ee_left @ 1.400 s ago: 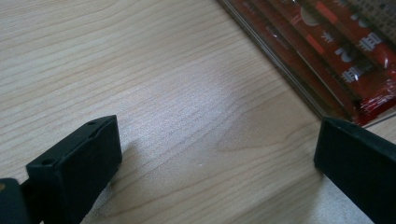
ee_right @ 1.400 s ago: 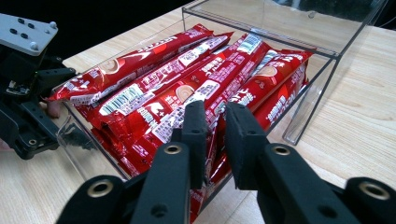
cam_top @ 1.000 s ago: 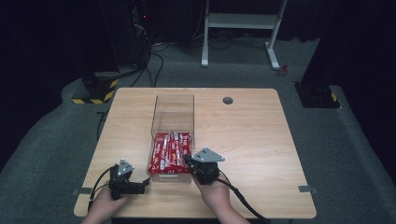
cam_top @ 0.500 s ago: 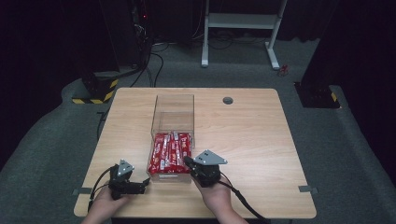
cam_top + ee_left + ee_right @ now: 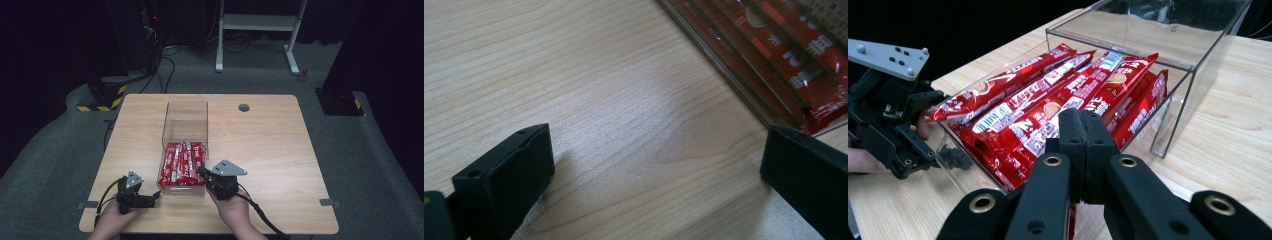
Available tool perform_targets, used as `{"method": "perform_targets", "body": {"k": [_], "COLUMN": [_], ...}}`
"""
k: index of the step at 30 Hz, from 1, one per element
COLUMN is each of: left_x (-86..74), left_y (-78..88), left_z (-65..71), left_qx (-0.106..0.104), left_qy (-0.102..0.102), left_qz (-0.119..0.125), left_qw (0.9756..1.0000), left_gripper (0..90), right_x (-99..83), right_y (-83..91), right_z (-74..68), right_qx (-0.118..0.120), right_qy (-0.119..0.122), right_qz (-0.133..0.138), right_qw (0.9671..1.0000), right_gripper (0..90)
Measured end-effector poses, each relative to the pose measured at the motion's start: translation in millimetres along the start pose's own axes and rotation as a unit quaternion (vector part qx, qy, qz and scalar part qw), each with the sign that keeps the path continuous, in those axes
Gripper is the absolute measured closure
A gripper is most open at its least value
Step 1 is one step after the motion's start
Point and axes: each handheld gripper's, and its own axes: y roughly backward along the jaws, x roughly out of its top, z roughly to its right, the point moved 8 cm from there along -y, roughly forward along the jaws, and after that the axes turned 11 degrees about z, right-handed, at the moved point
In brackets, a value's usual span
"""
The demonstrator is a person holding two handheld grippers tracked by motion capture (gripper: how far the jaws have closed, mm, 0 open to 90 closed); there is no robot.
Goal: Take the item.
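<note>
A clear plastic box (image 5: 185, 117) stands lengthwise in the middle of the table, its near half packed with several red snack packets (image 5: 182, 162). My right gripper (image 5: 201, 171) is at the box's near right corner, over the packets (image 5: 1048, 95). In the right gripper view its jaws (image 5: 1085, 130) are shut, pad against pad, with nothing between them. My left gripper (image 5: 152, 199) lies low on the wood just left of the box's near corner. Its jaws (image 5: 656, 165) stand wide open on bare tabletop, beside the box wall (image 5: 724, 70) and the packets (image 5: 784, 55).
The far half of the box (image 5: 1198, 65) holds nothing. A round cable hole (image 5: 243, 107) sits near the table's back edge. Bare wood (image 5: 280, 150) stretches right of the box. Beyond the table are cables and a white stand (image 5: 260, 22) on the dark floor.
</note>
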Motion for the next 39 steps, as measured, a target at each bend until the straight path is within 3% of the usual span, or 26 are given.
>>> {"method": "perform_targets", "body": {"k": [12, 26, 39], "left_x": [0.0, 0.0, 0.1], "left_y": [0.0, 0.0, -0.2], "left_z": [0.0, -0.2, 0.3], "left_qx": [0.000, 0.000, 0.000], "left_qy": [0.000, -0.001, 0.001], "left_qz": [0.000, 0.000, 0.001], "left_qw": [1.0000, 1.0000, 1.0000], "left_gripper": [1.1, 1.0, 1.0], "right_x": [1.4, 6.9, 13.4], "right_y": [-3.5, 2.0, 9.3], "right_z": [-0.3, -2.6, 8.0], "right_qx": [0.002, 0.007, -0.001], "right_qy": [0.003, 0.015, 0.014], "right_qz": [0.002, 0.023, 0.037], "right_qw": [1.0000, 0.9996, 0.9992], "right_gripper": [90.0, 90.0, 90.0]}}
